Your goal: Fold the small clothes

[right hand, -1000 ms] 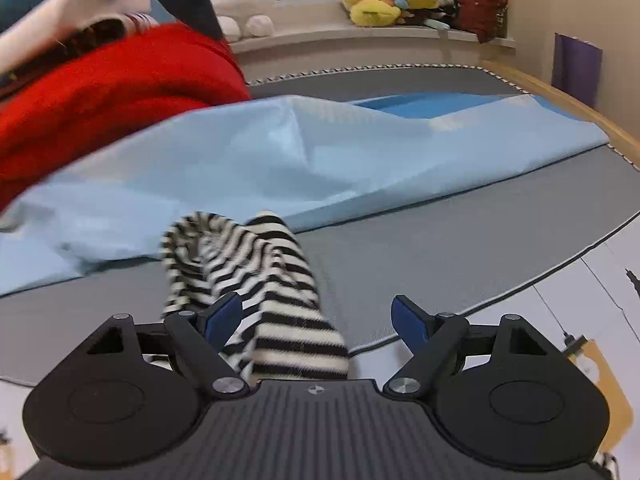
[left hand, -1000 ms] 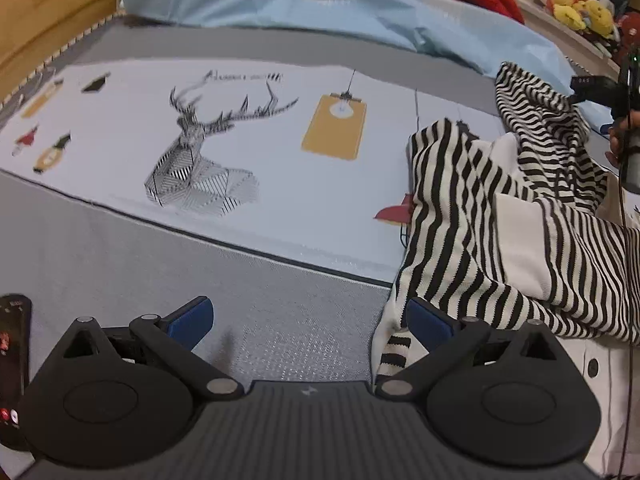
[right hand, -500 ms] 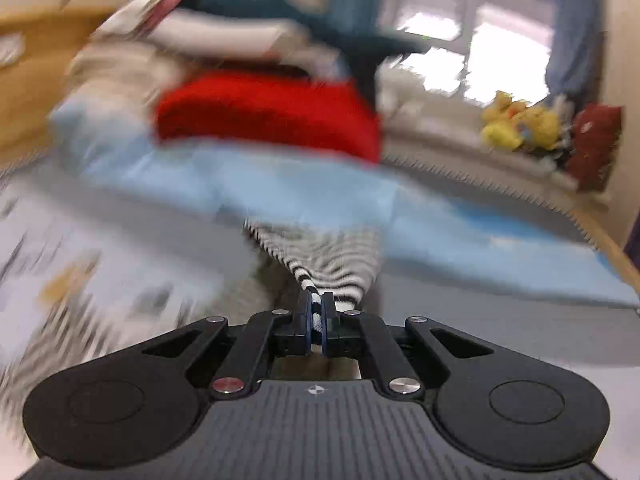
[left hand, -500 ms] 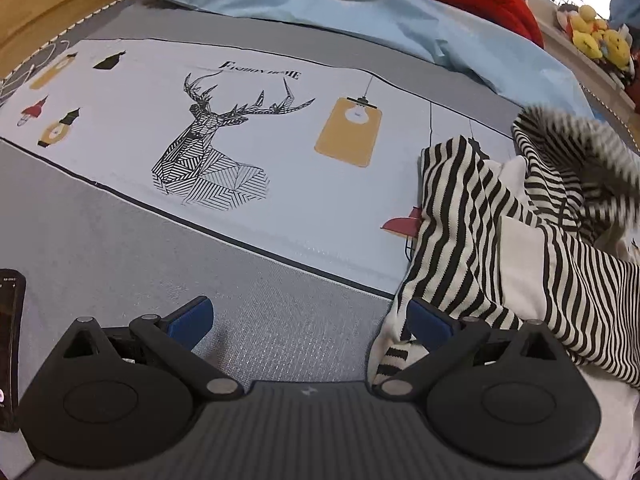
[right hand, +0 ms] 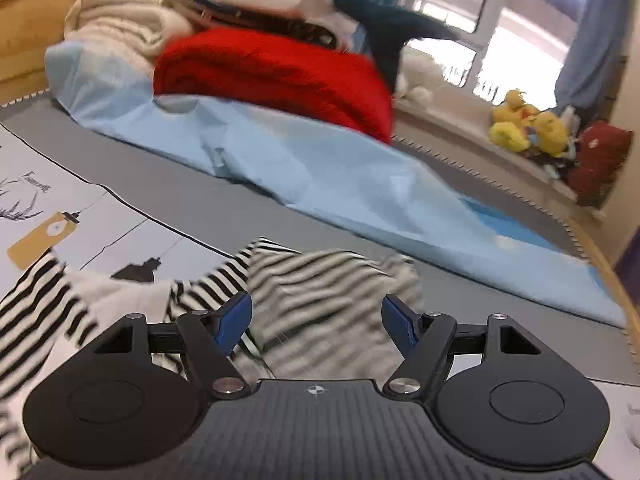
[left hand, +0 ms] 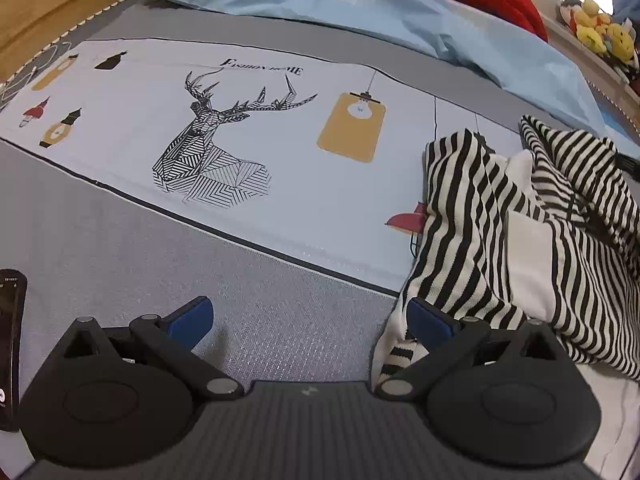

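One striped garment [left hand: 520, 240], black-white, crumpled on printed bed sheet [left hand: 280, 184] at 3 o'clock of left view. Right gripper [right hand: 316, 320]: jaws opening, stripes lie between, unpinched. Left gripper [left hand: 308, 316]: jaws spread, nothing between. One deer print [left hand: 208, 152], caption "FASHION HOME". One phone [left hand: 10, 340] at 8 o'clock.

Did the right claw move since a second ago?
Yes. The right claw swung left: the red blanket and yellow toys now sit further right in its view. Its jaws are opening over the striped shirt.
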Demonstrator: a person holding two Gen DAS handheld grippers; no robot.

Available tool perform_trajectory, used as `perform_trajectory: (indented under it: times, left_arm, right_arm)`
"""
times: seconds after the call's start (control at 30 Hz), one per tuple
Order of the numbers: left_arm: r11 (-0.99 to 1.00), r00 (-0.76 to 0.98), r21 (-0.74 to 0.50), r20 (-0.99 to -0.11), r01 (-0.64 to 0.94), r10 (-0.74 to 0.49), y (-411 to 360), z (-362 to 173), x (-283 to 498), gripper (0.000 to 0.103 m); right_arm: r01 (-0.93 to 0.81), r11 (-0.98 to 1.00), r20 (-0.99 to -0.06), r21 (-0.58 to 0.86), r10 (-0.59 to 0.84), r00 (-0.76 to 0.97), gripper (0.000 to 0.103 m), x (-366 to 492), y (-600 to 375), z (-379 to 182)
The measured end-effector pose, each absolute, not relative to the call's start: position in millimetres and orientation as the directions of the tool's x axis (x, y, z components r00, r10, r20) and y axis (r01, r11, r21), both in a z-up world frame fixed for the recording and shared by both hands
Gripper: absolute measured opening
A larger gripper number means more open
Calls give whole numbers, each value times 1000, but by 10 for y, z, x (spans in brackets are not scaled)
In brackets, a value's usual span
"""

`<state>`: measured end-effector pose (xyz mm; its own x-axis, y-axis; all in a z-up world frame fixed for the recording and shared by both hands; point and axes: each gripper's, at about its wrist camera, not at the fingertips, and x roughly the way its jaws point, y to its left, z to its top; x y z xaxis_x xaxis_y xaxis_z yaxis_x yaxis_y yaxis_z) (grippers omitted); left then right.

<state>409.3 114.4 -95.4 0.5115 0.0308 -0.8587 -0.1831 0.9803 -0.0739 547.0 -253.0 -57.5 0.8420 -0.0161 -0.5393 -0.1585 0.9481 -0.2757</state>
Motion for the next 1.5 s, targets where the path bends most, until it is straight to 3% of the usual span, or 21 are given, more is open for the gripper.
perform_trajectory:
  times: [0.23,0.33,0.4,0.57,0.7,0.8,0.9,1.03,1.1,1.17,1.27,1.37,1.5]
  left_arm:
    - [979,499,-89,-866,-186,16,1173,-974,4098,103]
    - [977,493,-101,-870,-186,4,1169,-977,4102,103]
    - [977,492,-105,-871,-187,0,1158,-977,4102,103]
    - [976,498,-105,-867,-190,4,1146,-965,4098,103]
    - [972,502,-112,-865,-206,7,1191,-942,4082,103]
    - [967,497,-132,-868,-220,-5,1233,-931,4065,103]
    - [962,500,-149,-866,-228,-16,1233,-919,4048,103]
    - [969,499,-130,-867,-211,-8,1129,-940,4031,103]
    - [972,498,-120,-867,-200,-4,1079,-954,4012,103]
    - [974,499,-113,-866,-197,0,1051,-958,3992,103]
    - [975,502,-113,-865,-194,0,1015,-960,3985,103]
    - [975,500,-109,-866,-192,1,975,-974,4012,103]
    - [980,498,-106,-867,-168,-8,941,-987,4019,103]
  right_arm:
    - [-133,924,-658,-360,-150,738,70,6189,-2246,-1182]
    - [-103,914,-660,-392,-202,724,4,6304,-2273,-1231]
    - [-4,944,-581,-330,-200,789,2,6272,-2365,-911]
    - [114,979,-359,-169,-169,918,2,5897,-2565,208]
    - [-64,987,-269,-147,22,963,2,4971,-2591,809]
    - [-242,944,-327,-223,162,931,3,4111,-2523,742]
    - [-364,910,-518,-196,219,827,3,3366,-2511,231]
    - [-412,901,-781,-139,156,605,11,2800,-2417,-823]
    - [-386,913,-829,-135,109,548,22,2592,-2358,-1152]
    - [-355,930,-817,-94,132,561,25,2499,-2375,-1143]
    - [-266,964,-695,-14,182,696,36,2539,-2521,-751]
    - [-111,992,-585,61,126,801,37,2842,-2706,-553]
    - [-53,993,-668,108,112,736,36,3305,-2633,-1024]
